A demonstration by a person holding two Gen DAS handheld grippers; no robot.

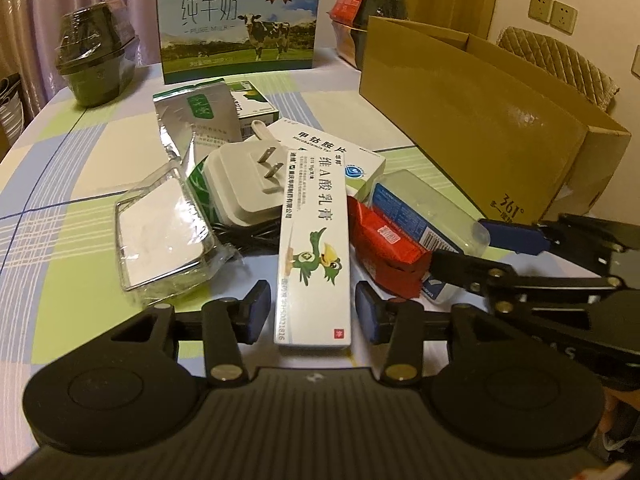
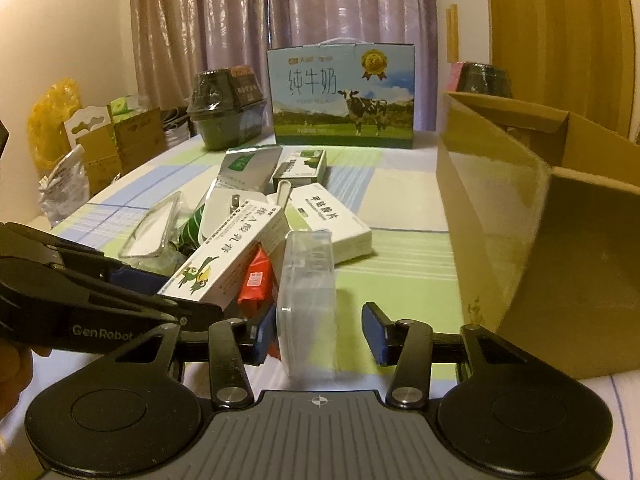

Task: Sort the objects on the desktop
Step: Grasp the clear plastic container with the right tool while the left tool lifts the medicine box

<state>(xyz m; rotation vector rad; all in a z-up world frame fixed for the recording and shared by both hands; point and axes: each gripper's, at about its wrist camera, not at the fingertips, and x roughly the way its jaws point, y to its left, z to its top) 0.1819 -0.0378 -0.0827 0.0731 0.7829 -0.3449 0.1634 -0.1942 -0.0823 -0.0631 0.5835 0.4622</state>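
Both tongs (image 1: 312,310) (image 2: 322,334) tilt downward (over clutter).

Count: 2 hand-held grippers (image 1: 312,312) (image 2: 320,330), 1 milk carton (image 1: 238,20), 1 cardboard box (image 1: 480,120), 3 medicine boxes (image 1: 314,248), 1 charger (image 1: 248,184), 1 red packet (image 1: 388,244).

A long white ointment carton (image 1: 314,248) with a green bird is lying between the left gripper's (image 1: 312,312) fingers, untouched. A clear plastic case (image 2: 308,300) is standing on edge between the right gripper's (image 2: 320,334) fingers, a red packet (image 2: 256,280) just left.
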